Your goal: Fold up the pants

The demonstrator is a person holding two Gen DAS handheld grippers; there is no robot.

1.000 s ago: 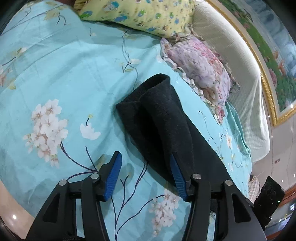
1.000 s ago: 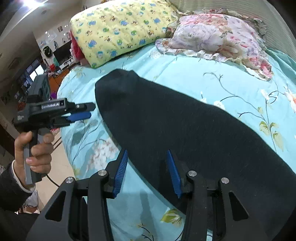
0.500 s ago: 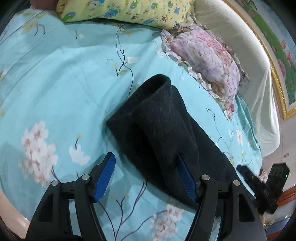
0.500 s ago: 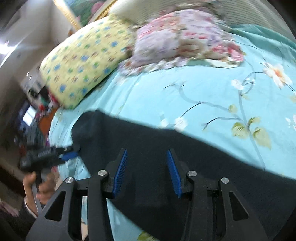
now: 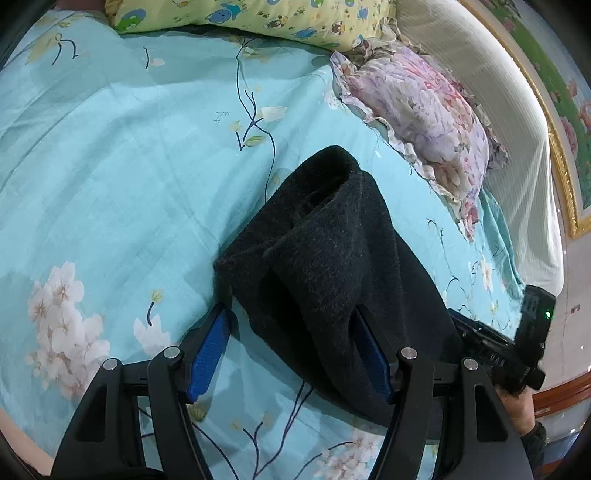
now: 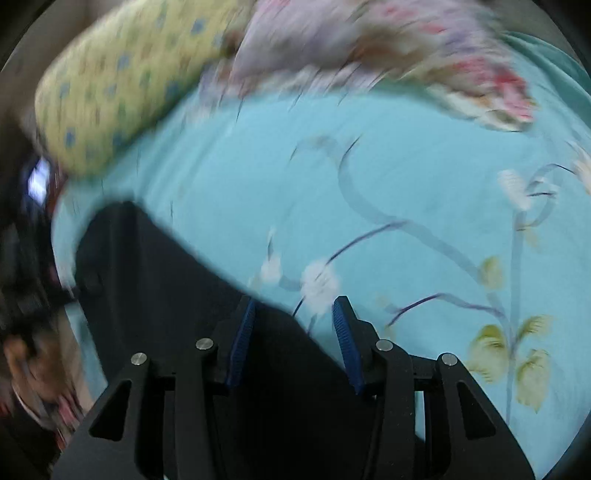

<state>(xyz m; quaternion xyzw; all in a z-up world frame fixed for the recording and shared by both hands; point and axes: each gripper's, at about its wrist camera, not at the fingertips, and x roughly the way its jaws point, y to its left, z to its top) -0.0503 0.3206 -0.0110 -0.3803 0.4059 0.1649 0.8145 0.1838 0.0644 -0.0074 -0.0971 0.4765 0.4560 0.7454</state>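
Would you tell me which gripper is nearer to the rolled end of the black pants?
Left. The left gripper straddles the black pants just below their rolled end; the right gripper sits farther along the fabric, at its edge.

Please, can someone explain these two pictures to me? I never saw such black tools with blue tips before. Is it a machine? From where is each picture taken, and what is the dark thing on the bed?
It is no machine: a person holds one hand tool in each hand, and each tool ends in a two-finger claw with blue pads. A small camera sits on each tool and looks forward along its fingers, so each picture shows its own claw at the bottom.

The sharp picture comes from the left claw; the blurred one from the right claw.

The dark thing is a pair of black pants, partly folded, lying on a turquoise flowered bedsheet. Behind are a yellow pillow and a pink flowered pillow.

Both claws are open. Cloth lies between the fingers of each, but nothing is gripped.
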